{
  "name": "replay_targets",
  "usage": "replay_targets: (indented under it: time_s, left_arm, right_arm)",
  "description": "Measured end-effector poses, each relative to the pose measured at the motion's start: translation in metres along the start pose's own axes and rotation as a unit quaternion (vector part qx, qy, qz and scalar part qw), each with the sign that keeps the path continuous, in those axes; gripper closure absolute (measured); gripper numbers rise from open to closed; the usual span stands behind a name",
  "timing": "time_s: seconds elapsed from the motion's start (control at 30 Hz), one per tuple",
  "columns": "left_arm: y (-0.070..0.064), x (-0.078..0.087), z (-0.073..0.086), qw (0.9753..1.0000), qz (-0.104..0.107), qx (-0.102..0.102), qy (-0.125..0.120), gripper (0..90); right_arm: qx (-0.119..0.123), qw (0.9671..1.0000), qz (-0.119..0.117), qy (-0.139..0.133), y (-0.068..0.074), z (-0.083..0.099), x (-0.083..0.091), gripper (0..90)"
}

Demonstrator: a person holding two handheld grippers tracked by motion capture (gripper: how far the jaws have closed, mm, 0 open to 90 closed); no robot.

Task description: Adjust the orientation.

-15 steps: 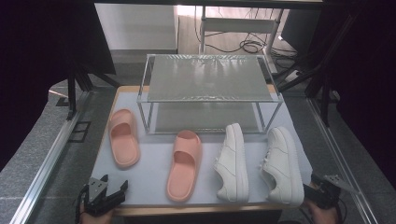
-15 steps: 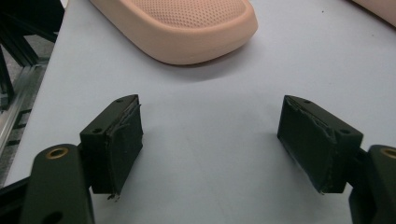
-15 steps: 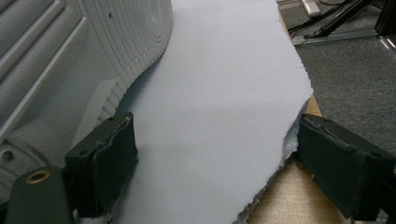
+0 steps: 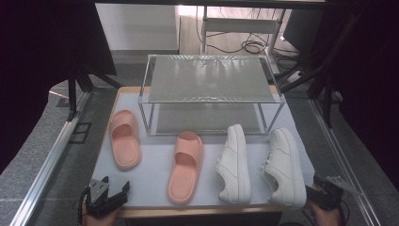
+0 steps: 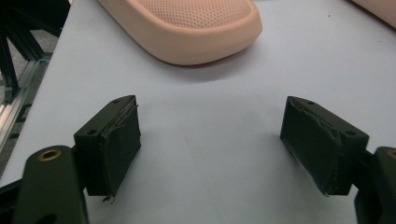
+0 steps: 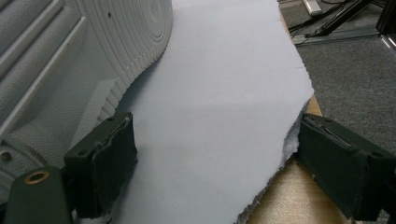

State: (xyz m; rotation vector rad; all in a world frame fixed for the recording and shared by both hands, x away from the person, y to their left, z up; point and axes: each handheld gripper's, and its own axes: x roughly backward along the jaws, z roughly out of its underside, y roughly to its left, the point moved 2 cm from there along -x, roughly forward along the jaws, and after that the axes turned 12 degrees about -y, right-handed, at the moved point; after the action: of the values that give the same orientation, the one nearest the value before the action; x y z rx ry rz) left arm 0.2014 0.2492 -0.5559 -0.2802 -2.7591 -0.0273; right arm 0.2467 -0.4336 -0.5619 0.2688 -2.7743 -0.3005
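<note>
Two pink slides and two white sneakers lie in a row on a pale mat [image 4: 150, 181]. The left slide [image 4: 124, 140] lies nearest my left gripper [image 4: 114, 186], which hovers open at the mat's front left corner. Seen from the left gripper view, the left gripper [image 5: 210, 128] is open over bare mat, with that slide's heel [image 5: 187, 25] just ahead. The second slide [image 4: 186, 165] and the left sneaker [image 4: 234, 162] lie mid-table. My right gripper [image 4: 315, 190] sits open beside the heel of the right sneaker [image 4: 283, 165]. In the right gripper view the right gripper [image 6: 215, 144] stands beside that sneaker's sole [image 6: 70, 56].
A two-tier metal mesh rack [image 4: 207, 77] stands behind the shoes at the back of the table. The mat's ragged right edge [image 6: 294, 126] overhangs the wooden tabletop [image 6: 285, 200]. Grey floor and metal rails [image 4: 44, 169] flank the table.
</note>
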Motion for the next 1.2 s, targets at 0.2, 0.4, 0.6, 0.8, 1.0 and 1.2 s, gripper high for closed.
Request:
replay_targets:
  time_s: [0.2, 0.4, 0.6, 0.8, 1.0, 1.2]
  left_arm:
    - [0.0, 0.0, -0.001, 1.0, -0.002, 0.002, 0.003, 19.9]
    - [0.0, -0.001, -0.003, 0.9999, -0.001, 0.003, 0.012, 19.9]
    - [0.002, 0.0, -0.008, 0.9997, 0.008, 0.017, 0.018, 21.1]
    - [-0.001, 0.002, -0.016, 0.9997, 0.014, 0.01, 0.018, 23.3]
    - [-0.007, 0.0, -0.023, 0.9995, 0.024, -0.003, 0.022, 25.3]
    - [-0.009, -0.002, -0.028, 0.9993, 0.031, -0.004, 0.02, 25.6]
  right_arm:
    - [0.0, 1.0, 0.0, -0.001, 0.0, 0.0, 0.0, 12.4]
    - [0.0, 1.0, 0.0, -0.001, 0.0, 0.0, 0.0, 12.4]
    - [0.0, 1.0, 0.0, -0.002, 0.0, 0.0, 0.0, 12.5]
    - [-0.001, 1.0, 0.001, -0.003, 0.0, 0.0, 0.0, 12.5]
    - [0.0, 1.0, 0.001, -0.002, 0.0, 0.0, 0.0, 12.5]
    - [-0.001, 1.0, 0.001, -0.003, 0.0, 0.001, 0.0, 12.5]
